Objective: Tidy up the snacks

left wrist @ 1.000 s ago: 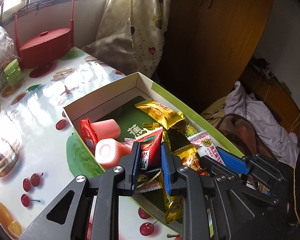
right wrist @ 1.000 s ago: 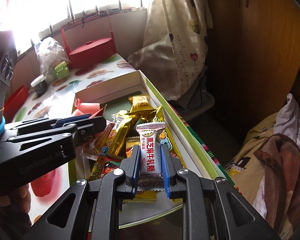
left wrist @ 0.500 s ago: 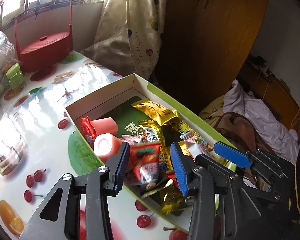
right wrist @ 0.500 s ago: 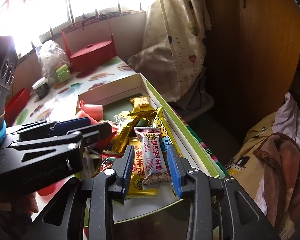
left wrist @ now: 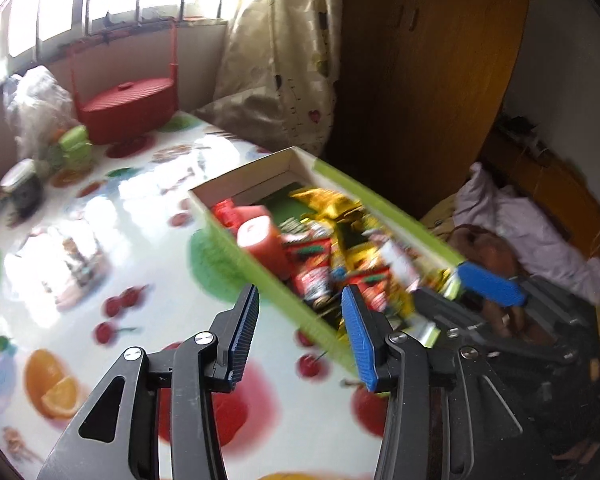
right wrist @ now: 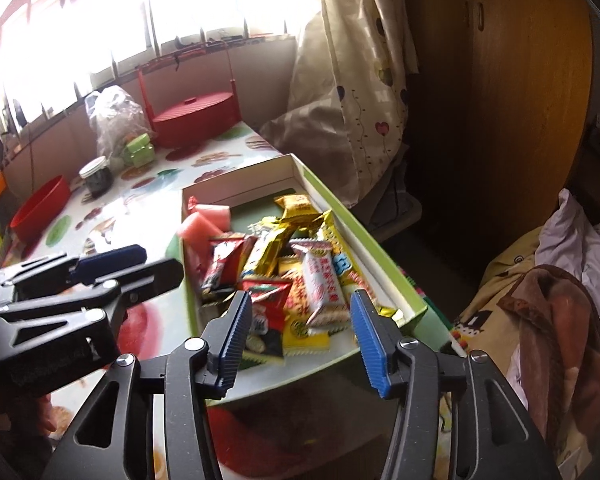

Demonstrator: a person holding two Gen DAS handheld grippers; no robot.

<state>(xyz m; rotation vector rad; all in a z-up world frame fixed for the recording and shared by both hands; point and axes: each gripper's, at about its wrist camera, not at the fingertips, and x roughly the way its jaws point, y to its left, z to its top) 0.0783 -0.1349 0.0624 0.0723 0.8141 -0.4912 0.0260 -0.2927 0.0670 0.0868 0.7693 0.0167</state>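
Snacks [right wrist: 288, 276] sit heaped in the green-rimmed cardboard box [right wrist: 384, 256] at my 12 o'clock, on the fruit-print tablecloth [left wrist: 100, 240]. Nearest me, my right gripper [right wrist: 300, 320] holds nothing; its blue pads are spreading apart, and the white sesame candy bar [right wrist: 320, 284] lies loose on the pile just beyond them. My left gripper [left wrist: 296, 324] is released too, jaws apart over the box's near wall, with nothing pinched between them. In the left view the red wrappers [left wrist: 312, 264] are blurred, so I can't read them. Further in, at 11 o'clock, two pink jelly cups [right wrist: 208, 224] lean against the left wall; gold packets [right wrist: 284, 232] lie past the middle. Well beyond, at 10 o'clock, stands a red lidded basket [right wrist: 196, 116].

My worry: the pile crowds the near end, which seems to overhang the table edge in the right view. A careless pull-back could snag a wrapper and flick it out, or nudge the box off
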